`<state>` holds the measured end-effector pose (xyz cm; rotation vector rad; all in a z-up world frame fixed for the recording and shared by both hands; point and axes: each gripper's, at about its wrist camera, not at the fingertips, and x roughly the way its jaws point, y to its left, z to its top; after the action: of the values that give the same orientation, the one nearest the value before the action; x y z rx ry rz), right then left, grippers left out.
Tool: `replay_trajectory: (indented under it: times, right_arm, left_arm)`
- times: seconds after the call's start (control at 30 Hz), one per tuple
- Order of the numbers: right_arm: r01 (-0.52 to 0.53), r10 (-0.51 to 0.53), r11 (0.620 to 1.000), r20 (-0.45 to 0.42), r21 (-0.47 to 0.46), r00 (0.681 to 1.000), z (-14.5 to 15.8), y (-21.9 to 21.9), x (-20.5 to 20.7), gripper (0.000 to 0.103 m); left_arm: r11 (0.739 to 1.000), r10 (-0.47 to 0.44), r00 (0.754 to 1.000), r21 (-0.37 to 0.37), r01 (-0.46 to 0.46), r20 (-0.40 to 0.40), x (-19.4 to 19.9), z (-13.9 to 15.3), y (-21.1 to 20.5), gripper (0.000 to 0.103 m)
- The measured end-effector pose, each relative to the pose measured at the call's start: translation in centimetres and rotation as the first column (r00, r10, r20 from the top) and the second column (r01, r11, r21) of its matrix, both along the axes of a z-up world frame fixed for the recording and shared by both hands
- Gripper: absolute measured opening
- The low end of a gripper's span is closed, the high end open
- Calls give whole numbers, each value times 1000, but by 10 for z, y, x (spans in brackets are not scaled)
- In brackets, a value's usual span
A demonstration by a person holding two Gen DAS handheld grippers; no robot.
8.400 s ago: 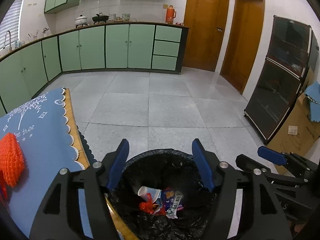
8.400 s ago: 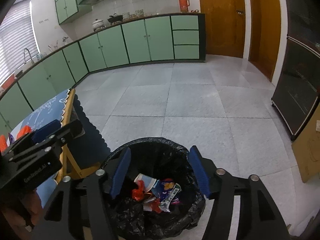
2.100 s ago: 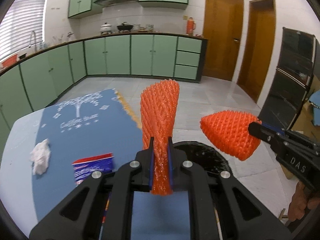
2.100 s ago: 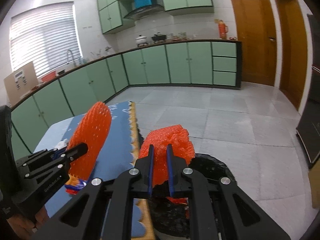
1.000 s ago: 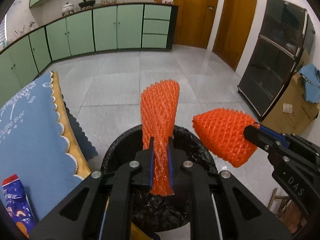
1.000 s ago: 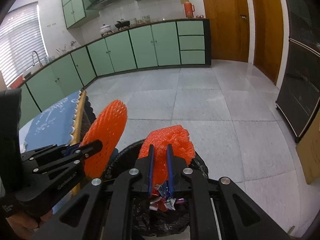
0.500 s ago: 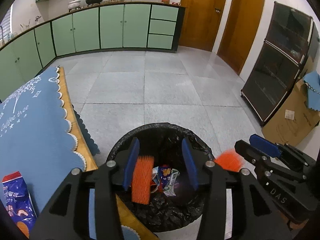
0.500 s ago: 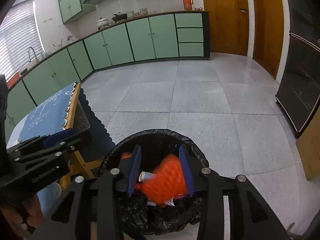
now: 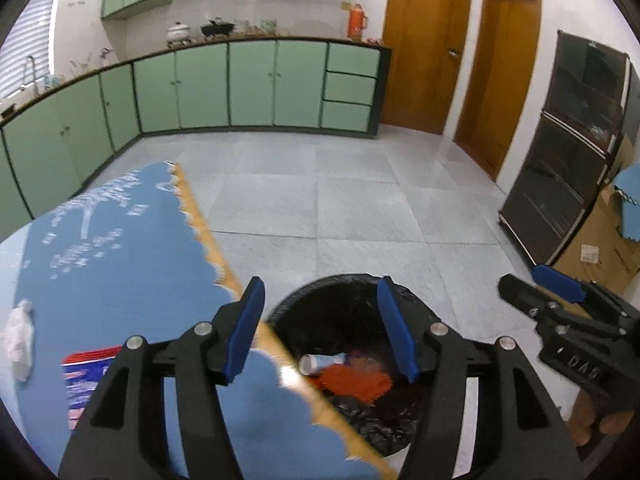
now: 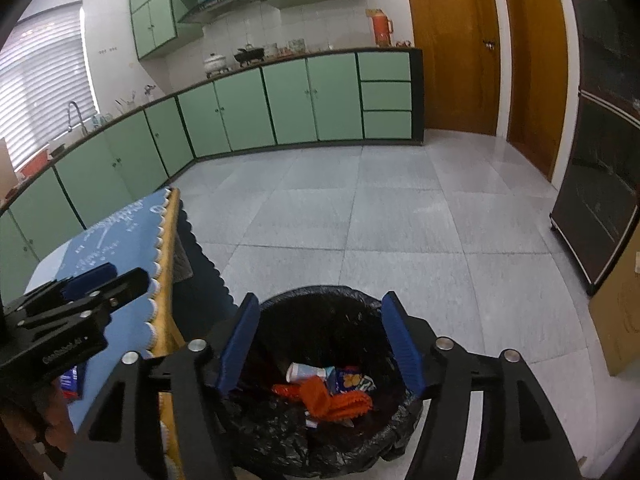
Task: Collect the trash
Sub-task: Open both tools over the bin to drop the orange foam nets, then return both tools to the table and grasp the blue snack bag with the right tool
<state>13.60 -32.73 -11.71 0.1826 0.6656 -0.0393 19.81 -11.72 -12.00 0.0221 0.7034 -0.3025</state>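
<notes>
A round bin lined with a black bag (image 10: 320, 304) (image 9: 340, 292) stands on the floor beside the table. Orange foam nets (image 10: 332, 398) (image 9: 352, 384) lie inside it on a white paper cup (image 10: 306, 372) and snack wrappers. My right gripper (image 10: 318, 344) hangs over the bin, jaws opening, nothing between them. My left gripper (image 9: 320, 328) is above the table's edge and the bin, jaws also opening and empty. On the blue tablecloth (image 9: 112, 248) lie a red-and-blue snack packet (image 9: 86, 380) and a crumpled white tissue (image 9: 18, 336).
The table's wooden edge (image 9: 224, 264) with scalloped trim runs next to the bin. Green kitchen cabinets (image 10: 280, 100) line the far wall. A dark glass cabinet (image 9: 568, 184) and a cardboard box (image 9: 604, 248) stand at the right. A hand (image 9: 596, 420) holds the right gripper.
Both grippers opened and dropped their orange foam nets into the bin. The left gripper then rose and swung back toward the table; the right stayed over the bin.
</notes>
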Motion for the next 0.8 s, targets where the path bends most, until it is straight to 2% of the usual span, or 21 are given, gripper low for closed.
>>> replay_trajectory:
  times: [0.17,0.37,0.8]
  right_arm:
    - [-51,51,999,33,8,998,18,24,-7,68]
    - [-145,145,989,53,1,988,32,69,-11,74]
    - [-310,309,951,61,8,949,36,173,-11,76]
  left_arm:
    - [996,83,996,15,-84,40,-16,15,41,63]
    - [980,194,979,23,-196,62,-40,26,91,64]
    - [923,377,921,47,-383,95,-81,34,197,65]
